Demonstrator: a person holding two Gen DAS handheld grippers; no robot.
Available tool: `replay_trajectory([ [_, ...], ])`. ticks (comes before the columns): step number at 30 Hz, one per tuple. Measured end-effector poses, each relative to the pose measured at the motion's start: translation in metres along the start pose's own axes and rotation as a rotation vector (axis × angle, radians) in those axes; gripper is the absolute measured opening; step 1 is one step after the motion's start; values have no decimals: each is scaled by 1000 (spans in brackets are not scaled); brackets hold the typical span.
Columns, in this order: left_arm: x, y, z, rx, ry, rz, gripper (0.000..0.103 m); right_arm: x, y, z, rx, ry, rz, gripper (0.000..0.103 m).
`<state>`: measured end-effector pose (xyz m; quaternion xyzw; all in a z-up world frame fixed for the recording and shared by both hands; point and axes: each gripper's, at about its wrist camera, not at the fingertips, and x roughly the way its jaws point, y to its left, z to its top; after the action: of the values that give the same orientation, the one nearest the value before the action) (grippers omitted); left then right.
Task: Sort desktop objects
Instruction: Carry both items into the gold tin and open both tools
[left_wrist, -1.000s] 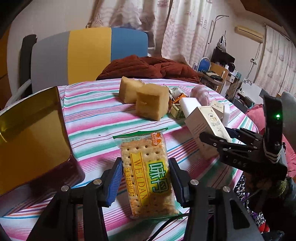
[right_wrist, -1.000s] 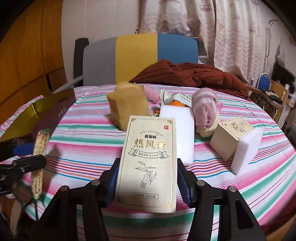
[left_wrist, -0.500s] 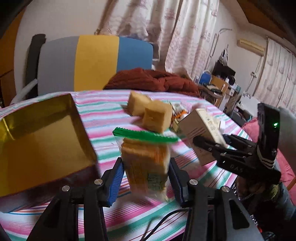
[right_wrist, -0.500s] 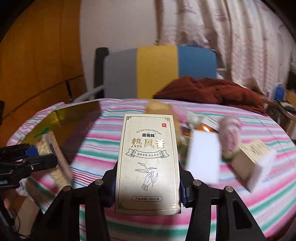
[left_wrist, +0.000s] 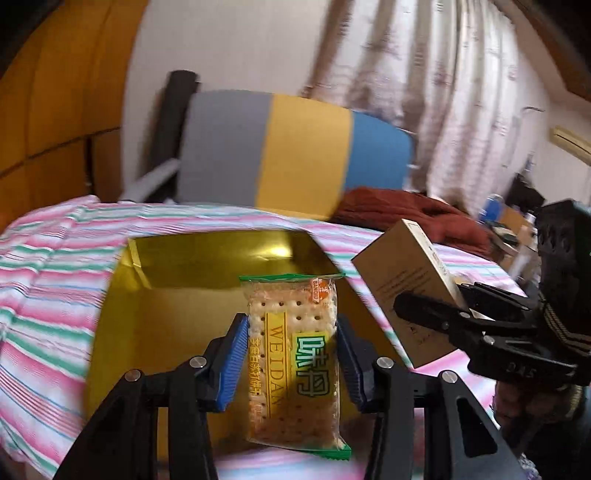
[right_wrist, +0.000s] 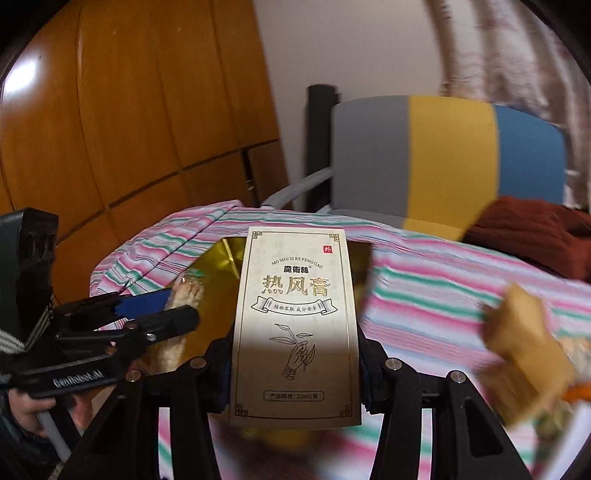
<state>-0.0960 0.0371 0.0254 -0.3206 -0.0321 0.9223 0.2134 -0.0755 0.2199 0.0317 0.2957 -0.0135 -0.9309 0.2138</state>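
Gold-lined box (left_wrist: 177, 295) is sitting on the striped worktop (left_wrist: 48, 280) — the left hand-held gripper (left_wrist: 291, 363) is gripping a cracker packet (left_wrist: 293, 354) above it, the right hand-held gripper (right_wrist: 295, 373) clamping an ointment carton (right_wrist: 295, 325) alongside.

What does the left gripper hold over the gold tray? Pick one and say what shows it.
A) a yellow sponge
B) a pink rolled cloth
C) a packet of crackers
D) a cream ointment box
C: the left gripper is clamped on the cracker packet, green-edged with crackers visible, above the gold tray; the cream box sits in the right gripper.
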Motion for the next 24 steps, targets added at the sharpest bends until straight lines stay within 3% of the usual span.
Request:
replay_trajectory([
  [2,11,16,10,-10,4,52,47,27,11,13,-15,19,12,54],
  [4,26,32,17,-27,32,91,48,42,15,18,-34,29,1,70],
  [6,33,43,19,-42,51,103,52,46,12,18,-25,29,-6,77],
  [10,34,58,16,-74,44,135,53,37,2,7,17,23,13,80],
  [15,9,67,3,-122,-10,151,54,15,-22,-20,70,25,-7,85],
  [19,-6,63,-4,-148,-37,109,57,-13,-52,-53,151,11,-49,88],
  [24,-13,33,-15,-82,-28,9,57,-51,-93,-90,232,-10,-147,91],
])
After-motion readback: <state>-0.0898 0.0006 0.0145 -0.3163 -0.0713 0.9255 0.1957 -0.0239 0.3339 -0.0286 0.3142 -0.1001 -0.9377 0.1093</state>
